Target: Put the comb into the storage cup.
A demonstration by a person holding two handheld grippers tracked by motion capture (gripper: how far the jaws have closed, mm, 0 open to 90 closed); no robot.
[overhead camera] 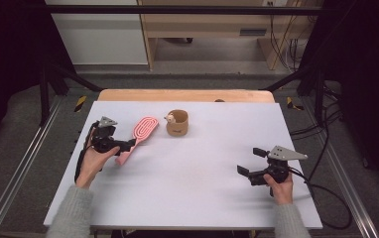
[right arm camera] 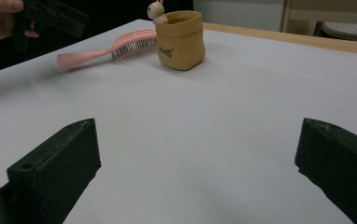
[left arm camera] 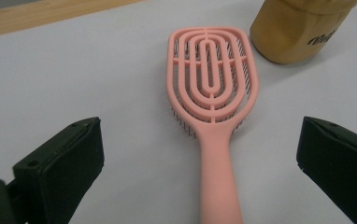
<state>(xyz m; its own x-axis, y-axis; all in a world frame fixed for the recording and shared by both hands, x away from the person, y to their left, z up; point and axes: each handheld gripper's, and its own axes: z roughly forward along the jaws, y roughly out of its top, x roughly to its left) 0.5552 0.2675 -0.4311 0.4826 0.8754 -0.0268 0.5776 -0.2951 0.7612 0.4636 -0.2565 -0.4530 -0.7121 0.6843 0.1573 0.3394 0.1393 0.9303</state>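
Two spread jaws flanking brush handle [left arm camera: 218, 182]

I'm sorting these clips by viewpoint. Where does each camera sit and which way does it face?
High view: above the person's side, facing forward and down on the white table; shows both forearms, left gripper, right gripper.
Left gripper view: rides the left gripper, looking along the pink hairbrush; its own black fingers frame it.
Right gripper view: low over the table, facing the tan cup; own fingers below.
All views share the brush and cup.
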